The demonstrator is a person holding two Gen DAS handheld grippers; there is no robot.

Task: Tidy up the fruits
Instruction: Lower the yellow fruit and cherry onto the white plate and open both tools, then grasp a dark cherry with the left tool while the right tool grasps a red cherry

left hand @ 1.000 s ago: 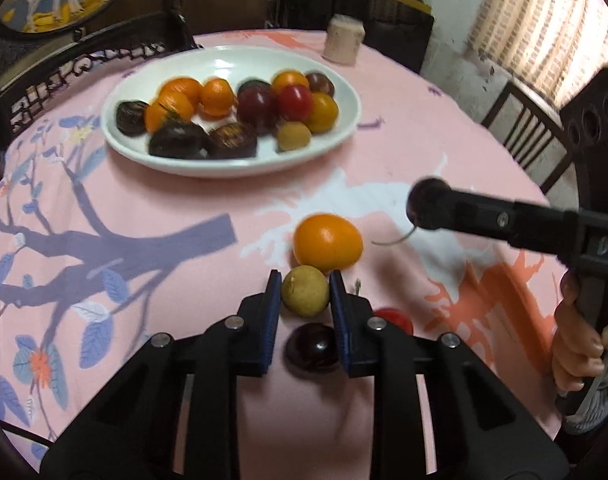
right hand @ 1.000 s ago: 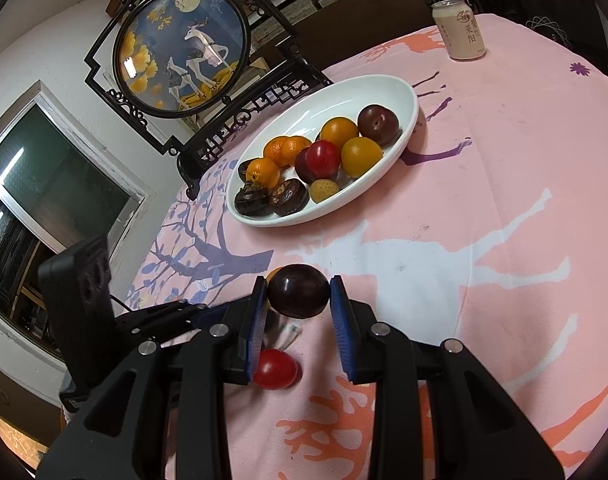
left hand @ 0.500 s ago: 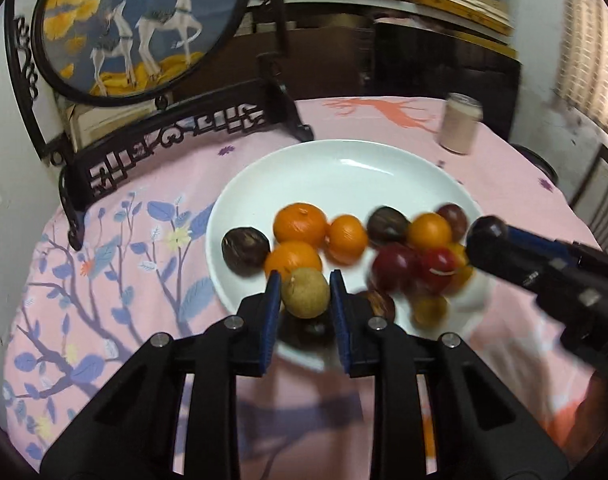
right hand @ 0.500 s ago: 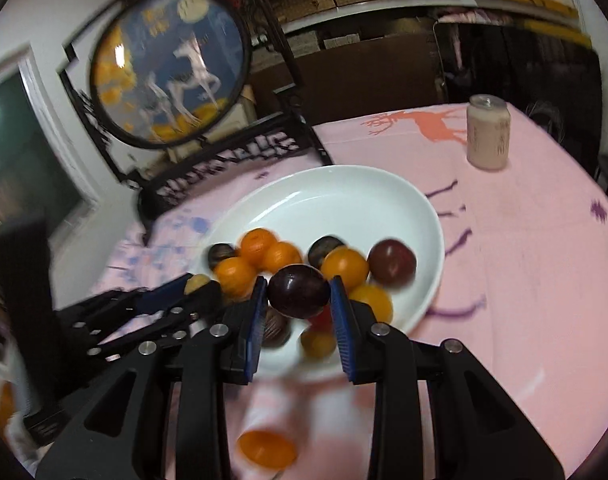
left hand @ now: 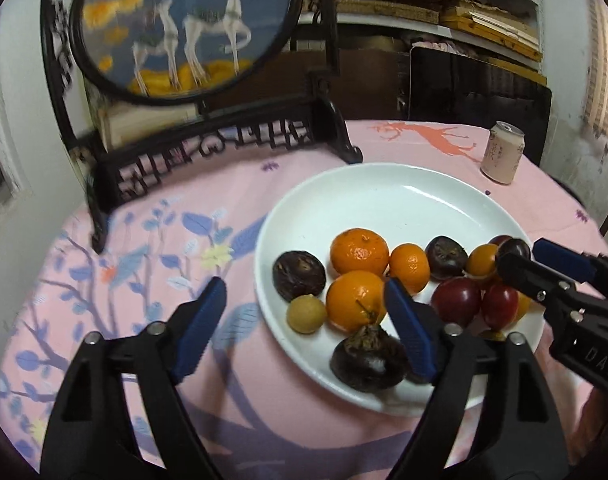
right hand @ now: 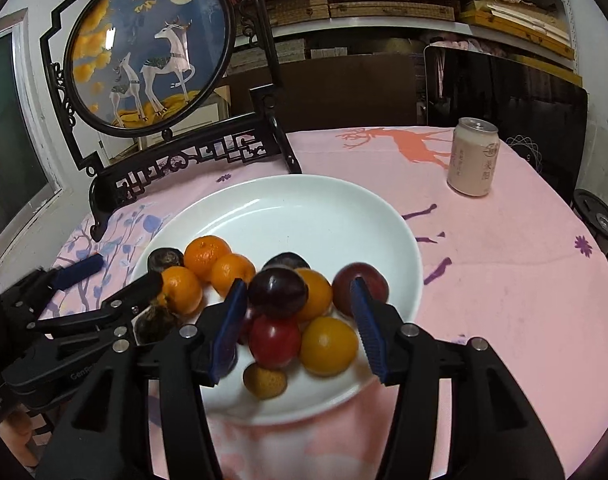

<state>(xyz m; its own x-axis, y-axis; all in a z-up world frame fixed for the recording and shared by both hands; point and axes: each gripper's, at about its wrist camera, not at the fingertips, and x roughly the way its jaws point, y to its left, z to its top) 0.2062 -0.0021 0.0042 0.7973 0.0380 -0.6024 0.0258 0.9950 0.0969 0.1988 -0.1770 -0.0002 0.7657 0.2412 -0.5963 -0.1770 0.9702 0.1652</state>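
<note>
Both claws, L (left hand: pixel 304 316) & R (right hand: pixel 298 320), now spread over white plate (right hand: pixel 344 208) on pink tablecloth (right hand: pixel 504 280).

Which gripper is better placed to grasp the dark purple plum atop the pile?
Probably right: the dark purple plum lies between the right gripper's open fingers; the left gripper hangs farther off.

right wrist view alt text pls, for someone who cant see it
The open right gripper hovers over a white plate on a pink tablecloth, with a dark plum between its fingers atop oranges, plums and other fruit. The open left gripper reaches in from the left; a can and deer screen stand behind.
</note>
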